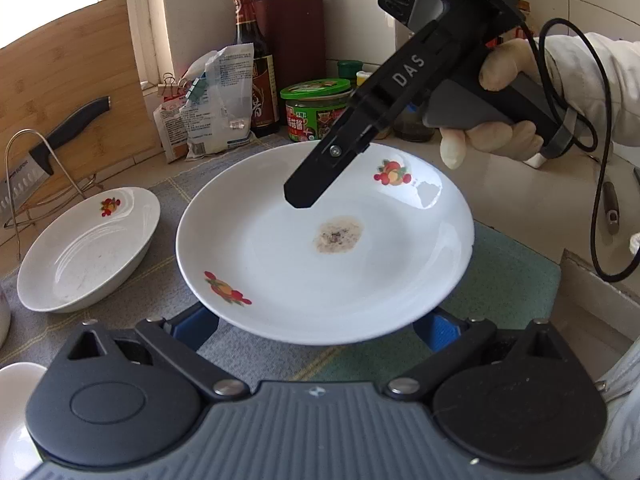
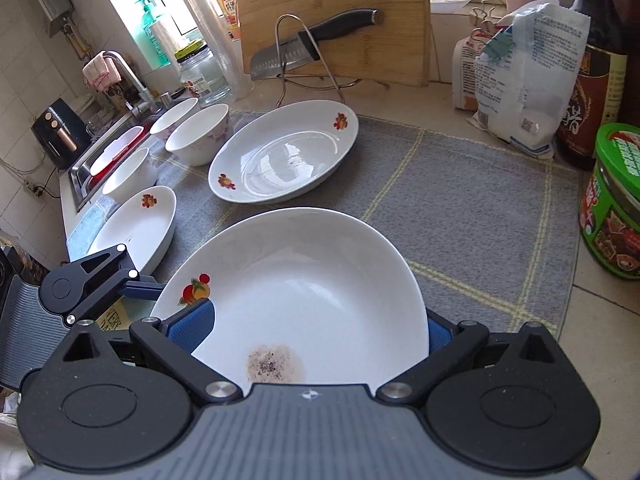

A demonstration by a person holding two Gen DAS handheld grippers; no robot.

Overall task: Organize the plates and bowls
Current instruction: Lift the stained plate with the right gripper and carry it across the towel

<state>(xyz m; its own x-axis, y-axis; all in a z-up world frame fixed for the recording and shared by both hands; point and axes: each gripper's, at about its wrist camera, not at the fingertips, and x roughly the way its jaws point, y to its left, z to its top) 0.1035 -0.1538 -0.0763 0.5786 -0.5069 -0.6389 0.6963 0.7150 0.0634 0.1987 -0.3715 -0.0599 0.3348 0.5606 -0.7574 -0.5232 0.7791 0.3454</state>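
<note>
Left tool point(image 1: 320, 322): blue pads wide apart, plate point(image 1: 324, 240) between them, grip unclear. Right tool point(image 2: 320, 330): wide apart either side of the same plate; contact cannot be told. Plate: white, fruit print, brown stain point(image 2: 274, 364) at centre, above grey mat point(image 2: 460, 208) on counter point(image 1: 520, 200). Far left: second plate point(image 2: 284, 152), third plate point(image 2: 136, 228), three bowls point(image 2: 198, 134). Far: knife point(image 2: 316, 42) on wire stand, cutting board point(image 2: 332, 8), green-lidded jar point(image 1: 316, 110).

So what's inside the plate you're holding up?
The plate has a small brownish, speckled smear near its middle, and fruit pictures painted on the rim. Otherwise it looks bare. The right gripper covers a little of its far side.
</note>
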